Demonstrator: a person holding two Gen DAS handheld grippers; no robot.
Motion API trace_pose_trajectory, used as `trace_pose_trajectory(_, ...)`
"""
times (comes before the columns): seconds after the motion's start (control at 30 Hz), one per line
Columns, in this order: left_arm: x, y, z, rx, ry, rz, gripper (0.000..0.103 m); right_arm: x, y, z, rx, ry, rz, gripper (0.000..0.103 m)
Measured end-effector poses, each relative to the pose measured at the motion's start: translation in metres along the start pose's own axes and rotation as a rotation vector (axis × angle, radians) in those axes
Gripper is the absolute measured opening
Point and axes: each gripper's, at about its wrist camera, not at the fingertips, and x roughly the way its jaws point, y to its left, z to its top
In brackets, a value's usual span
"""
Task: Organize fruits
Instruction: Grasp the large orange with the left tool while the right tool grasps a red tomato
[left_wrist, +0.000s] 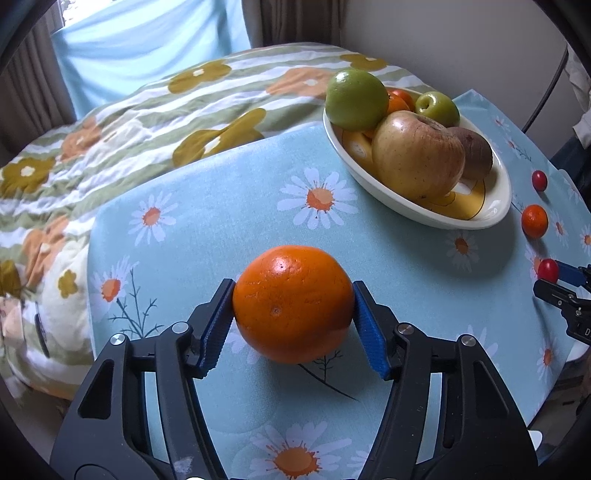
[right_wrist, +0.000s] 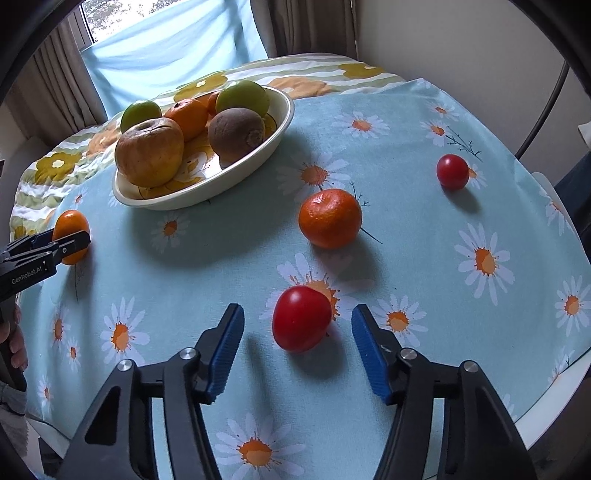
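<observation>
A large orange (left_wrist: 293, 302) rests on the daisy tablecloth, and my left gripper (left_wrist: 294, 286) is shut on it, both blue pads pressing its sides. The same orange (right_wrist: 72, 236) and left gripper (right_wrist: 55, 243) appear at the far left of the right wrist view. My right gripper (right_wrist: 298, 310) stands open around a red tomato (right_wrist: 301, 319), with a gap on each side. A mandarin (right_wrist: 330, 218) and a smaller tomato (right_wrist: 452, 171) lie loose further off. The cream oval bowl (right_wrist: 166, 203) holds apples, green fruits, an orange one and a brown one.
The round table's edge (right_wrist: 554, 398) curves close on the right. A flowered quilt (left_wrist: 110, 147) lies beyond the table, with curtains and a window behind. A person's hand (right_wrist: 14, 343) shows at the left edge. In the left wrist view the bowl (left_wrist: 424, 218) sits at upper right.
</observation>
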Motion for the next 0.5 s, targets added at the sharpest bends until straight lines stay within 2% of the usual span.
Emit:
trace_pose_trajectory(0.2, -0.002, 0.0, -0.003, -0.007, 0.003, 0.002, 0.067, -0.002, 0.004, 0.0, -0.012, -0.007, -0.009, 0.052)
trace_pose_trajectory(0.3, -0.005, 0.0, -0.007, -0.012, 0.005, 0.005, 0.066, -0.001, 0.004, 0.0, -0.015, -0.004, -0.013, 0.041)
trace_pose_trajectory(0.33, -0.005, 0.0, -0.008, -0.014, 0.006, 0.007, 0.066, 0.0, 0.004, 0.0, -0.017, -0.001, -0.016, 0.033)
trace_pose_trajectory(0.37, -0.006, 0.0, -0.01, -0.014, 0.007, 0.011, 0.066, 0.0, 0.005, -0.001, -0.021, 0.001, -0.021, 0.03)
trace_pose_trajectory(0.5, -0.011, -0.002, -0.017, -0.017, 0.011, 0.024, 0.066, -0.003, 0.005, -0.001, -0.03, -0.005, -0.016, 0.029)
